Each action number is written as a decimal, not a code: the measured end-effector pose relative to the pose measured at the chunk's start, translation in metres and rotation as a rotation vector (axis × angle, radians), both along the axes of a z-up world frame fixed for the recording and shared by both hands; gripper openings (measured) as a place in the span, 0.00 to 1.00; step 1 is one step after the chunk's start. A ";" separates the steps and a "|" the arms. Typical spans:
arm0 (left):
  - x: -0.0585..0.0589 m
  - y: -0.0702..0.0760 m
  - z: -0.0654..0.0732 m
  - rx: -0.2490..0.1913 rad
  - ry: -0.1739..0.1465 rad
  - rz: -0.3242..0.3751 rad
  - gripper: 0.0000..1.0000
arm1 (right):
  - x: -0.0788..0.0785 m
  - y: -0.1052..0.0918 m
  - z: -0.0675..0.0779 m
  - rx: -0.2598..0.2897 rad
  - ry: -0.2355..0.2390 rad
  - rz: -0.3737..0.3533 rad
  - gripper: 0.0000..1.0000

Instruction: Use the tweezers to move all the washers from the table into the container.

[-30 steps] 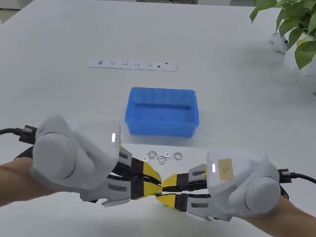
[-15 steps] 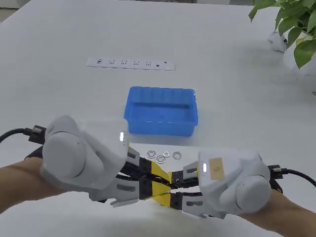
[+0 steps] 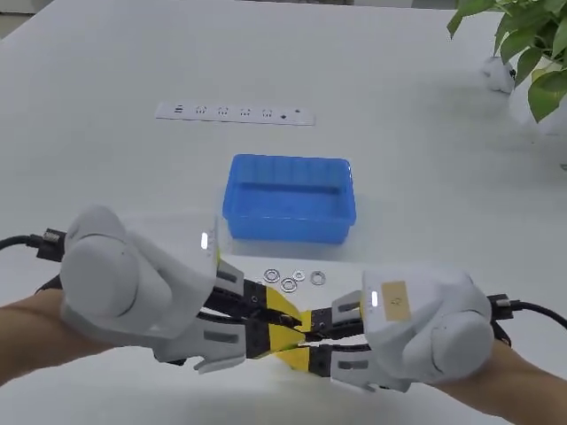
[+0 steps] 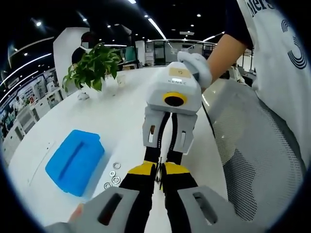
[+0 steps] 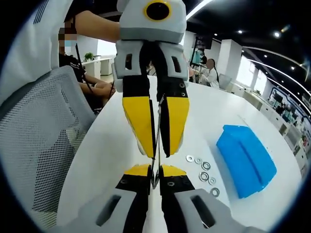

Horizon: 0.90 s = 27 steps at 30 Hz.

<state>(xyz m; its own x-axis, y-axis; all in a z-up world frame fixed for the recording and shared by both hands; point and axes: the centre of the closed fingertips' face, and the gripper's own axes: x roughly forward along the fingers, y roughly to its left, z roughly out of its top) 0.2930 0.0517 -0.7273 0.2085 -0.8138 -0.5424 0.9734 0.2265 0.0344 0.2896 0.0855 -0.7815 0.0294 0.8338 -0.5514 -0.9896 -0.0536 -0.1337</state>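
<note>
— Surface and room first?

— Looking down on a wide white worktop (image 3: 425,177). At 12 o'clock, well back, a white power strip (image 3: 235,113) lying flat. At 2 o'clock, the leaves of a green plant (image 3: 532,44). Through the gripper views, an open office with ceiling lights and white pillars, plus a grey mesh chair (image 4: 252,160) just beside the worktop's edge.

— And the hands?

— Holding the left gripper (image 4: 159,171) and the right gripper (image 5: 155,171) nose to nose at 6 o'clock in the head view. Left coming in from 9 o'clock, right from 3 o'clock, with tips meeting and slightly overlapped, low over the worktop. Forearms in from both lower corners.

— Jaws?

— On the left, pinched narrow on the tweezers (image 5: 155,145), a thin metal sliver running straight out between the yellow jaws. On the right, narrow too, with the sliver's other end down between them. Too slim there to tell whether actually gripped.

— Containers?

— One blue container (image 3: 290,199), rectangular and open-topped, sitting mid-worktop between power strip and grippers. A small loose cluster of washers (image 3: 290,281) flat on the worktop at the container's 6 o'clock. Just beside its near wall, outside it, and apart from both grippers' tips.
</note>
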 end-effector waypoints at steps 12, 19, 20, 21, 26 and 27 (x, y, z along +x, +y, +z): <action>-0.003 0.000 0.002 0.005 -0.010 -0.009 0.07 | 0.000 0.004 0.000 -0.009 -0.032 0.010 0.08; -0.003 0.004 0.001 0.021 -0.026 -0.005 0.07 | 0.000 0.015 0.000 -0.016 -0.049 0.029 0.08; -0.003 0.005 0.001 0.024 -0.028 -0.004 0.07 | 0.001 0.014 -0.001 -0.022 -0.052 0.031 0.08; -0.004 0.006 0.000 0.023 -0.022 -0.003 0.07 | 0.000 0.014 -0.001 -0.025 -0.048 0.032 0.09; -0.002 0.006 0.001 0.015 -0.019 0.004 0.07 | 0.001 0.012 0.000 -0.030 -0.054 0.030 0.11; -0.001 0.006 0.001 0.013 -0.018 0.005 0.07 | 0.001 0.011 0.000 -0.031 -0.053 0.031 0.11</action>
